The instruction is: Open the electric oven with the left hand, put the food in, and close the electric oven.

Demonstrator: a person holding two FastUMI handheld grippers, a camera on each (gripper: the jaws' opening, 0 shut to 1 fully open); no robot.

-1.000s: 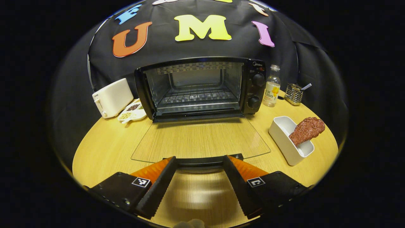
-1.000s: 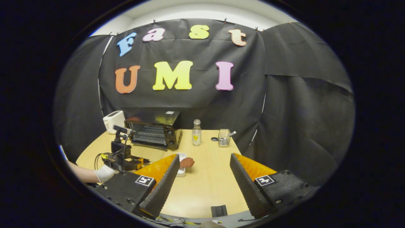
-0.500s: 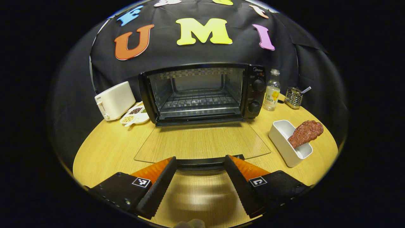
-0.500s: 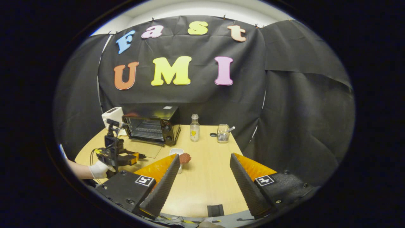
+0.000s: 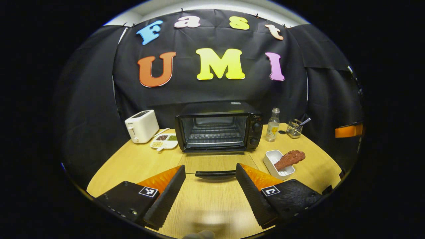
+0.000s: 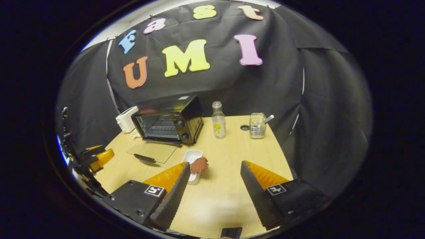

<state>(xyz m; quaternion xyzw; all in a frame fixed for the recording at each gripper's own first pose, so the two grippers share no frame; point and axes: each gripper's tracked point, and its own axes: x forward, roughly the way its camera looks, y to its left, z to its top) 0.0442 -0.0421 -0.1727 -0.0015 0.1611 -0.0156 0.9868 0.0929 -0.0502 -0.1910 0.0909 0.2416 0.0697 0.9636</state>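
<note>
Oven (image 5: pixel 217 131) door down; seed dish (image 5: pixel 164 141) beside it, left gripper view; both grippers agape.

The left gripper (image 5: pixel 210 191) now stands well back from the oven door's handle (image 5: pixel 215 173), which lay between its spread fingers a second ago. The right gripper (image 6: pixel 215 191) sits nearer the white dish (image 6: pixel 192 159) holding the food (image 6: pixel 199 164).
</note>
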